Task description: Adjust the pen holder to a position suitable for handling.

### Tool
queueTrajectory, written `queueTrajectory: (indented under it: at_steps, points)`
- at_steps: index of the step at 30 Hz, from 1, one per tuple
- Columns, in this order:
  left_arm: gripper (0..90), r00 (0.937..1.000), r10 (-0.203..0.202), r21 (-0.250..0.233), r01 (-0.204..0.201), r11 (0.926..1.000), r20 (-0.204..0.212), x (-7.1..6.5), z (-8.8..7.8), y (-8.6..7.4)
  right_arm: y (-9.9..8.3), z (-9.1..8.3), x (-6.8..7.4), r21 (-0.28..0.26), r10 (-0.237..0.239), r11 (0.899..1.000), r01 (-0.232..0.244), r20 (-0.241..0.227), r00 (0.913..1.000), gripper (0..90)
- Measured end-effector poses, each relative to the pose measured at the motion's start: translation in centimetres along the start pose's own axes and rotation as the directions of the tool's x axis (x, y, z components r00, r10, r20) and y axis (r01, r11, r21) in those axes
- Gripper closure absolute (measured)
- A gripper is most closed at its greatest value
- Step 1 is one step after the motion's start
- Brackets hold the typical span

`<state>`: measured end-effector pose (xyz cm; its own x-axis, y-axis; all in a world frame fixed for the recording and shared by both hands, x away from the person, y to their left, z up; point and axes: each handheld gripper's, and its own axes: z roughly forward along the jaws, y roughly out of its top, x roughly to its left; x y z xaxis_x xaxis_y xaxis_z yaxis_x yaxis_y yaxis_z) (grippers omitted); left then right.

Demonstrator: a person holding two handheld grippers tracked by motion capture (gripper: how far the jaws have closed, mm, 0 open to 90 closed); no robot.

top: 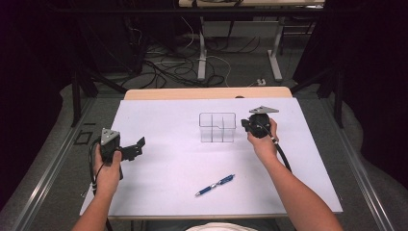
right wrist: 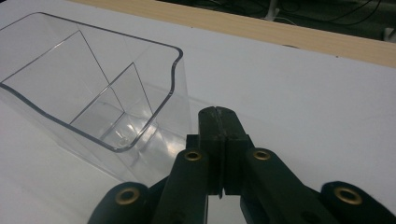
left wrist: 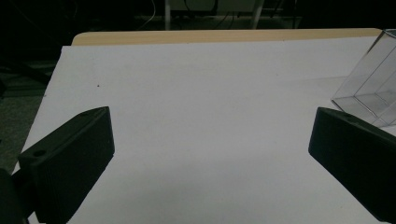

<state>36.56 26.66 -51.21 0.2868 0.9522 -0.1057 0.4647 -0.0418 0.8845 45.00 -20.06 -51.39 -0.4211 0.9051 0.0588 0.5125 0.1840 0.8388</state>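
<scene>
A white worktop [top: 192,159] carries a clear bin [top: 217,127] toward its far edge, right of centre, and a pen [top: 215,185] near the front edge — the pen shows in the high view alone. The right gripper view reveals the bin's inner dividers; the left gripper view catches just one corner of it. The right gripper [top: 244,124] sits just beside the bin's right side, jaws pressed together on nothing. The left gripper [top: 139,147] hangs near the left edge — jaws wide.
</scene>
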Motion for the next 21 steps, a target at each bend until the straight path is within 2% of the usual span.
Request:
queueTrajectory:
  at_steps: [3, 9, 13, 21]
  points:
    - [0.0, 1.0000, -0.002, 0.003, 0.002, 1.0000, 0.000, 0.0, 0.0, 0.0, -0.1, 0.5, 0.1, 0.001, 0.004, 1.000, -0.004, -0.017, 0.9998, 90.0]
    - [0.0, 1.0000, 0.003, 0.011, -0.003, 0.9999, -0.006, 0.1, 0.1, -0.2, -0.3, 1.4, 0.5, 0.000, 0.005, 1.000, -0.005, -0.009, 0.9999, 90.0]
    - [0.0, 1.0000, 0.002, 0.015, -0.002, 0.9999, -0.008, 0.1, 0.2, -0.2, -0.3, 1.9, 0.7, -0.013, 0.020, 1.000, -0.020, -0.021, 0.9996, 90.0]
    - [0.0, 1.0000, 0.001, 0.016, -0.001, 0.9999, -0.009, 0.2, 0.2, -0.2, -0.2, 2.2, 1.1, -0.016, 0.031, 0.999, -0.032, -0.023, 0.9993, 90.0]
